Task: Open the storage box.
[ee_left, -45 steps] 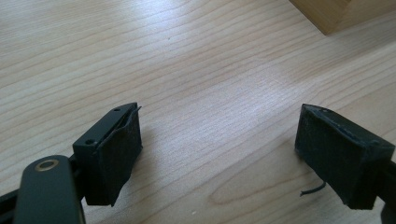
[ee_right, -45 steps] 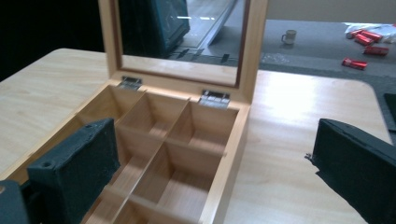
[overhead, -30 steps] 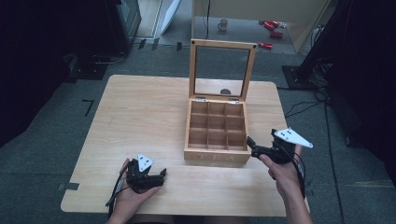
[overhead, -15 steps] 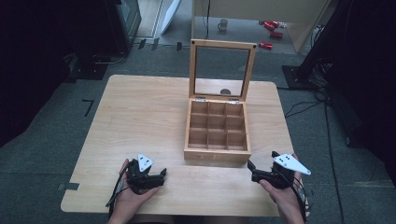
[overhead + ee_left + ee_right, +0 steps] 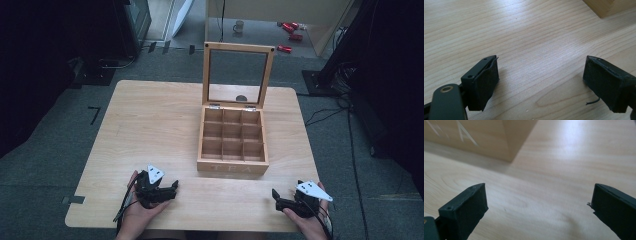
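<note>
Wooden tea box (image 5: 232, 145) sitting right of centre on the table (image 5: 150, 125), lid (image 5: 238, 75) swung up on two small hinges and standing about upright, nine empty compartments in a three-by-three grid showing inside. Probably light for its size and stiff all round, thin wood with a clear pane in the lid (glass or plastic, can't tell which), so no squeezing or banging that pane. Smooth finished wood, likely a bit slippery under hard jaws, so better to pinch a side wall or the lid's wooden frame than the flat faces. Lid looks free to drop shut if nudged from behind, worth lowering by the top rail of the frame rather than letting it fall. "TEA" lettered on the front wall, faint from the high view and partly readable close up in the right gripper view (image 5: 461, 135); no brand visible anywhere. Left gripper (image 5: 169, 190) low near the front edge of the table, well left of the box, jaws spread wide with nothing between them. Right gripper (image 5: 276, 197) near the front right corner, just off the box's corner, also gaping wide and empty
</note>
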`<state>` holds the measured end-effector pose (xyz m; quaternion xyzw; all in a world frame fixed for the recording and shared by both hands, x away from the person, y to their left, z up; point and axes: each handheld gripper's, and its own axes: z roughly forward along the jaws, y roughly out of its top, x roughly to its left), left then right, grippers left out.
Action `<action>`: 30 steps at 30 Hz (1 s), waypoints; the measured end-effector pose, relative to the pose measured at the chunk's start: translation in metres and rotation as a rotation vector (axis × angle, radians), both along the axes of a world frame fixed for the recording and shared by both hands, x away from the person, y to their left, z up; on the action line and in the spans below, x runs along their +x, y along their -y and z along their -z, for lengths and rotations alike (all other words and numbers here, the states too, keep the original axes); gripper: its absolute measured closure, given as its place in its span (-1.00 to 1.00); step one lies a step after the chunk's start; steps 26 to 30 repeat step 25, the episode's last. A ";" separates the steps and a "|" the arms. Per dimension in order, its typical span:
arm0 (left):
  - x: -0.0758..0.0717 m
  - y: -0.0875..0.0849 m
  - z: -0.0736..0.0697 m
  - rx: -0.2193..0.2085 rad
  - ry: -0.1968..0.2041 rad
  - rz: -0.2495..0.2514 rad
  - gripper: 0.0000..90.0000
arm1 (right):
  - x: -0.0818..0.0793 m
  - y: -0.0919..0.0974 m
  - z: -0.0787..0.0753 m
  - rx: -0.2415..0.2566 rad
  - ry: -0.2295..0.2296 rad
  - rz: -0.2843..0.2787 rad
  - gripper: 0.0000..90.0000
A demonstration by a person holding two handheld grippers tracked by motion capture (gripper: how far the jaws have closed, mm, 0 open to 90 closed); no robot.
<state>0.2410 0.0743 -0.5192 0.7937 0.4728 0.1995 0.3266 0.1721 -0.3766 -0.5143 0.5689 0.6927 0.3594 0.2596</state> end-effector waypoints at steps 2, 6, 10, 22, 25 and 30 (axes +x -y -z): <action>0.000 0.000 0.000 0.000 0.000 -0.003 -0.70 | 0.001 0.001 0.007 -0.008 -0.034 0.015 -0.99; 0.000 0.000 0.000 0.000 0.000 -0.003 -0.70 | 0.005 0.003 0.008 -0.015 -0.053 0.029 -0.99; 0.000 0.000 0.000 0.000 0.000 -0.003 -0.70 | 0.008 0.002 0.010 -0.024 -0.087 0.055 -0.99; 0.000 0.000 0.000 -0.001 0.000 -0.003 -0.70 | 0.010 0.001 0.012 -0.046 -0.118 0.063 -0.98; 0.000 0.000 0.000 -0.001 0.000 -0.003 -0.70 | 0.010 0.001 0.012 -0.044 -0.119 0.064 -0.98; 0.000 0.000 0.000 -0.001 0.000 -0.003 -0.70 | 0.010 0.001 0.012 -0.044 -0.119 0.064 -0.98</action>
